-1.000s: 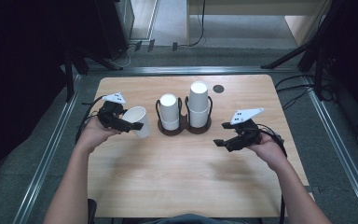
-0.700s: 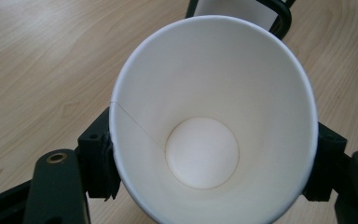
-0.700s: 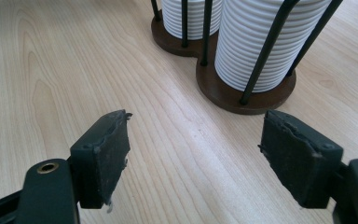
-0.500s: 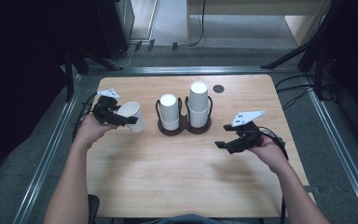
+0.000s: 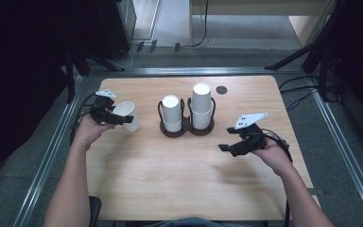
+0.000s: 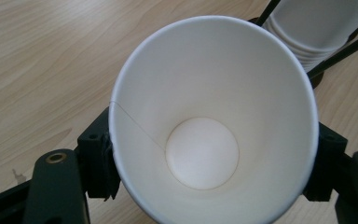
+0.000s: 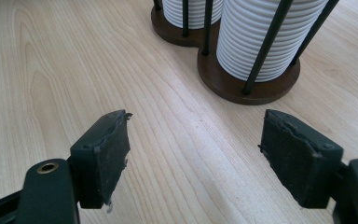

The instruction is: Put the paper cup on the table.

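Up above, the high view takes in the whole table: the left claw holds a white paper cup over the table's left side, well apart from the rack in the middle, where two stacks of cups stand upside down, the right stack taller. The right claw hovers over the right side, near the rack, with nothing in it.

Close in, the left claw's own view gives what the high one cannot: the cup faces the camera mouth-first, so you look straight down inside to its round bottom. A thin seam runs from the rim at left down toward the base. The black pads press on its wall from both sides, and the cup looks clean and undented. A corner of the rack and one ribbed stack shows at upper right.

From the right claw's view, the jaws stand wide with bare wood between them. Its pads are rough and chipped at the edges. Beyond them the rack's round brown bases and thin dark rods show clearly, and the ribbed rims of the stacked cups.
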The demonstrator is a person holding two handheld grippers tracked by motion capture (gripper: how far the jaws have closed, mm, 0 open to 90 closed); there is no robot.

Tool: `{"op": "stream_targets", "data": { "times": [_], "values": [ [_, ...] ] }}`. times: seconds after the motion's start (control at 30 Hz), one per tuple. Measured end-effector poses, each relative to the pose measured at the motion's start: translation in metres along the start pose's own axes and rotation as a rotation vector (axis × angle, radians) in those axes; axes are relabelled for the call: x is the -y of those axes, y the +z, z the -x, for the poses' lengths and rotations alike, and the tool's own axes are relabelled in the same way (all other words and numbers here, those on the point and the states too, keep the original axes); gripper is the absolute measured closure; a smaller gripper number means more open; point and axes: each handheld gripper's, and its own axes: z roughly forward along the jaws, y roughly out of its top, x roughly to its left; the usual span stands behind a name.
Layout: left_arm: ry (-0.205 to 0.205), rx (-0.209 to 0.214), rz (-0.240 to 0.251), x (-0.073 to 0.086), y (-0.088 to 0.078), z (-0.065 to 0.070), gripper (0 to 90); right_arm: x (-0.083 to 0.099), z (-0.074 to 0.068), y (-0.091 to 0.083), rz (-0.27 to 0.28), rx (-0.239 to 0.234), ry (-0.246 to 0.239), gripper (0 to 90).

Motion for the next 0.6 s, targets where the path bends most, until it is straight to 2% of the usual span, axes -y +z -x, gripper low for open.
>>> {"op": "stream_targets", "data": {
  "times": [0.2, 0.33, 0.6],
  "values": [
    [-0.042, -0.038, -0.015, 0.004, 0.002, -0.008, 24.1, 0.0, 0.0, 0.001, -0.002, -0.005, 0.003, 23.8],
    [-0.051, -0.067, -0.026, 0.006, 0.004, -0.01, 23.3, 0.0, 0.0, 0.002, -0.006, -0.004, 0.007, 23.8],
    [-0.085, -0.095, -0.026, 0.012, 0.008, -0.014, 22.2, 0.001, 0.001, 0.003, -0.008, -0.009, 0.01, 23.8]
  ]
}}
